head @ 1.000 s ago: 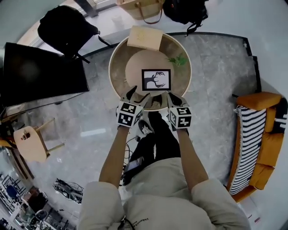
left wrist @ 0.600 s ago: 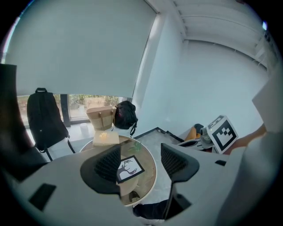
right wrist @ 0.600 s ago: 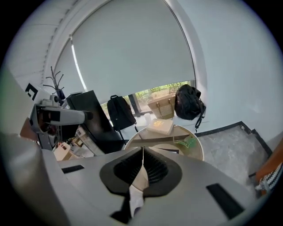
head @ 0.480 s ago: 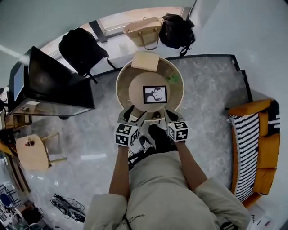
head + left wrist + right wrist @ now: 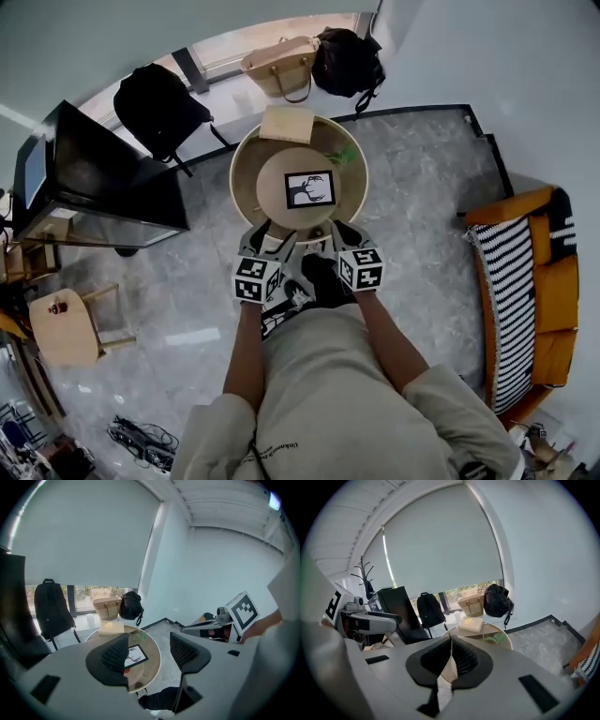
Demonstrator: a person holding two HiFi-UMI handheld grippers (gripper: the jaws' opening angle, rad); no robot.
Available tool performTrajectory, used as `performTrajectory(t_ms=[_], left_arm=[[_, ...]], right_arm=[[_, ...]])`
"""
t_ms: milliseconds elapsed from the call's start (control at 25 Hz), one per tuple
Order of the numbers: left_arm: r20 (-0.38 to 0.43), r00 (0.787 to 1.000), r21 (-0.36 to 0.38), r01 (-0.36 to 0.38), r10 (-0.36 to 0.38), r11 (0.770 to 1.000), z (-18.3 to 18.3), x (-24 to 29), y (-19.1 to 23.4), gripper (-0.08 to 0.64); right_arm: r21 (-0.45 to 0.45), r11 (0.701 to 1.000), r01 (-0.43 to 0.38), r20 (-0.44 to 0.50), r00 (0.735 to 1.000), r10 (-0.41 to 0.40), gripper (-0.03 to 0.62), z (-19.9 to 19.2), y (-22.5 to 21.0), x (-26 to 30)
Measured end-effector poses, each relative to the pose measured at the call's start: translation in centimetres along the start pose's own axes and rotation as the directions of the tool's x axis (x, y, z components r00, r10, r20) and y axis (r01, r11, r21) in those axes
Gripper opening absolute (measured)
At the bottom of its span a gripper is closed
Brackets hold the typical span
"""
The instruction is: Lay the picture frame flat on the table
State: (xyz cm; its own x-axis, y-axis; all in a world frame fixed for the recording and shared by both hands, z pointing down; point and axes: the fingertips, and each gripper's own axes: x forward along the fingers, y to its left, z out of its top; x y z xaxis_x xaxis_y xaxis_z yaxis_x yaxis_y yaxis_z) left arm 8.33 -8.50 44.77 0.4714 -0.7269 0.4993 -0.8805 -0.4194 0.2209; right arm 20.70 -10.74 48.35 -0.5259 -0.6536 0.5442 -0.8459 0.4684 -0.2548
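Picture frame (image 5: 309, 188) lies flat at table (image 5: 246, 183) centre, partly masked in the left gripper view by left gripper (image 5: 149, 652), jaws spread; right gripper (image 5: 450, 657) pressed together, empty.

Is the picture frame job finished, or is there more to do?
Looks done: the picture frame lies flat, face up, on the round table. Nothing is in hand: the left hand-held gripper is open, the right hand-held gripper shut, both empty. Nothing seems left.

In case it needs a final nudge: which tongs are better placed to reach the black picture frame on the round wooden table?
Left, probably. The left tongs stand open, with the black picture frame lying flat in sight between their jaws. The right tongs are shut, and their view shows no frame.
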Motion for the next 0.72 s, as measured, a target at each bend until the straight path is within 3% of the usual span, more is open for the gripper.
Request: performTrajectory(t_ms=[80, 400, 720], left_arm=[[0.008, 1.000, 0.003, -0.006, 0.006, 1.000, -0.2, -0.5, 0.0, 0.271], [0.055, 0.997, 0.019, -0.046, 0.045, 0.999, -0.1, -2.8, -0.1, 0.067], [0.082, 0.996, 0.002, -0.047, 0.047, 0.999, 0.0, -4.0, -0.3, 0.021]], right_arm=[[-0.006, 1.000, -0.001, 0.009, 1.000, 0.001, 0.035, -0.2, 0.5, -0.3], [-0.038, 0.999, -0.021, 0.008, 1.000, 0.021, 0.035, -0.5, 2.1, -0.8], [-0.043, 0.999, -0.026, 0.010, 1.000, 0.027, 0.035, -1.0, 3.0, -1.3]])
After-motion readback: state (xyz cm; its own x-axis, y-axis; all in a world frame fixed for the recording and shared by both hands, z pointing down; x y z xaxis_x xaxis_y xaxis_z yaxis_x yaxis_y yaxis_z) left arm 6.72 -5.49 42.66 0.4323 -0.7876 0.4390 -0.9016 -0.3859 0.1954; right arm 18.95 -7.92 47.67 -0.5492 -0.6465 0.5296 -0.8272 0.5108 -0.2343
